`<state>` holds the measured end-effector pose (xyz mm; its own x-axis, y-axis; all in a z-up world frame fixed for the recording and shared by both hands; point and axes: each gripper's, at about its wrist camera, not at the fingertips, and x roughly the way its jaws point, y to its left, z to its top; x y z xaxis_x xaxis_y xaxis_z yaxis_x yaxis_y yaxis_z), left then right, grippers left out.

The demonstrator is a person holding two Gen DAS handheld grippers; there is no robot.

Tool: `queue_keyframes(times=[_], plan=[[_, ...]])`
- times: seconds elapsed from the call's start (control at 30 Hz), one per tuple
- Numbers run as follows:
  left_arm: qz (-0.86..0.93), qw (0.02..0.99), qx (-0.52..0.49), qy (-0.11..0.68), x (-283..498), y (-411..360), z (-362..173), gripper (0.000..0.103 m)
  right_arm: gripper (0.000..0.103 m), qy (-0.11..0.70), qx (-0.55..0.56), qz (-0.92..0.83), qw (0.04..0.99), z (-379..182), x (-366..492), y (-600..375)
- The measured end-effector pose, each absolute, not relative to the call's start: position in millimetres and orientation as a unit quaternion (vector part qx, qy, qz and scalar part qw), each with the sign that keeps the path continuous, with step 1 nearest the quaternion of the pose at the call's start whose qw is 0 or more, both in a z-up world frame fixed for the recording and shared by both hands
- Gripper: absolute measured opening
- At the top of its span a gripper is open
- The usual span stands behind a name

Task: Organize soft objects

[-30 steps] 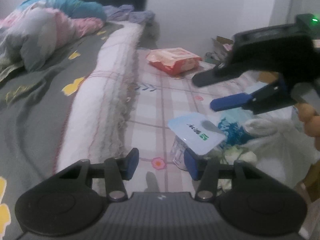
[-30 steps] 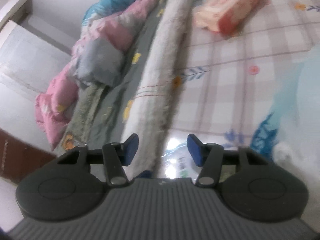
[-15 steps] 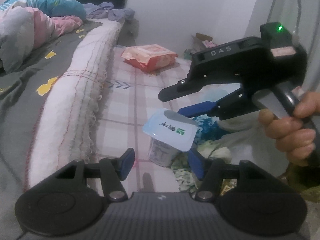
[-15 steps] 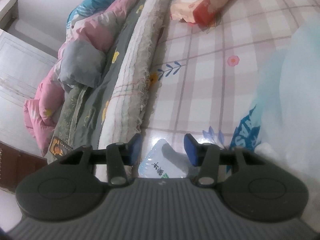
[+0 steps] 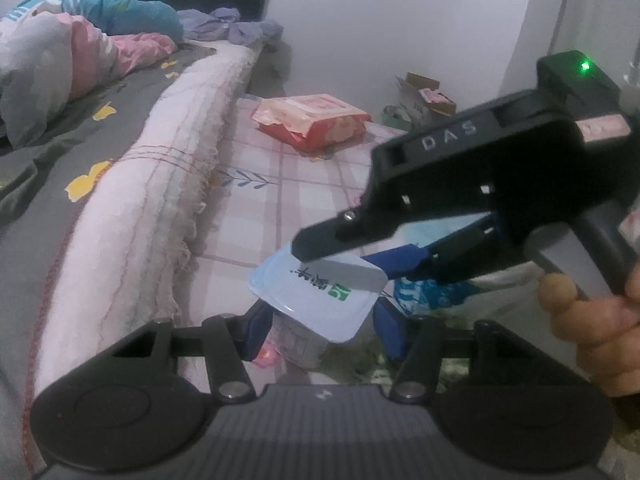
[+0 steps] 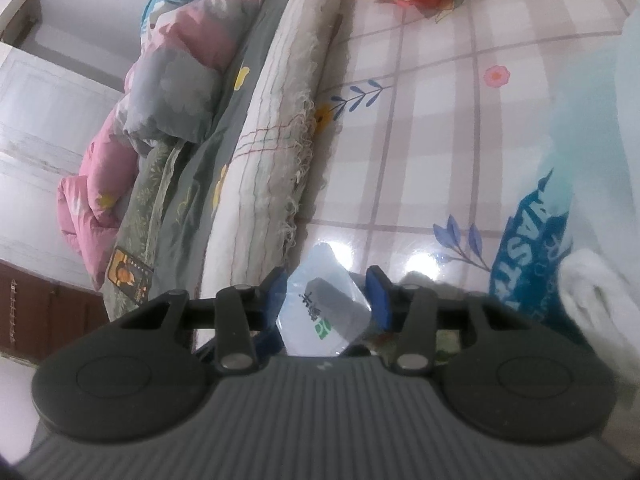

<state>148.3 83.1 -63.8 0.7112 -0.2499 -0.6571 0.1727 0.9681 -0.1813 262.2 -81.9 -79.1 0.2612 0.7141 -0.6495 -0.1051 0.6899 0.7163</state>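
Note:
A small plastic cup with a pale blue foil lid (image 5: 318,298) stands on the checked floor mat beside the bed. My left gripper (image 5: 320,332) is open, its blue pads on either side of the cup's body. My right gripper (image 6: 330,300) is open and hovers just above the lid (image 6: 324,312); from the left wrist view its black body (image 5: 480,184) reaches in from the right. A white and blue plastic bag (image 6: 532,240) with soft cloth lies just right of the cup.
The bed edge with a white fringed blanket (image 5: 160,200) runs along the left. A pink and grey quilt (image 5: 60,68) lies on the bed. A red and pink tissue pack (image 5: 312,120) lies farther back on the mat. A cardboard box (image 5: 424,96) stands by the wall.
My left gripper has closed in so the cup now sits between its pads. My right gripper has moved down and left until it is over the cup's lid.

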Motion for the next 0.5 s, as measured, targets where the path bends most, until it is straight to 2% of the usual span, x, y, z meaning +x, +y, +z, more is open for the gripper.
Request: queue_keyframes(times=[0.13, 0.5], plan=[[-0.1, 0.925, -0.058, 0.362, 149.1, 87.6, -61.4, 0.049, 0.031, 0.54, 0.285, 0.28, 0.741, -79.4, 263.3, -82.0], [-0.086, 0.941, -0.048, 0.325, 125.0, 87.5, -25.9, 0.049, 0.027, 0.517, 0.285, 0.313, 0.744, -51.2, 251.1, -82.0]])
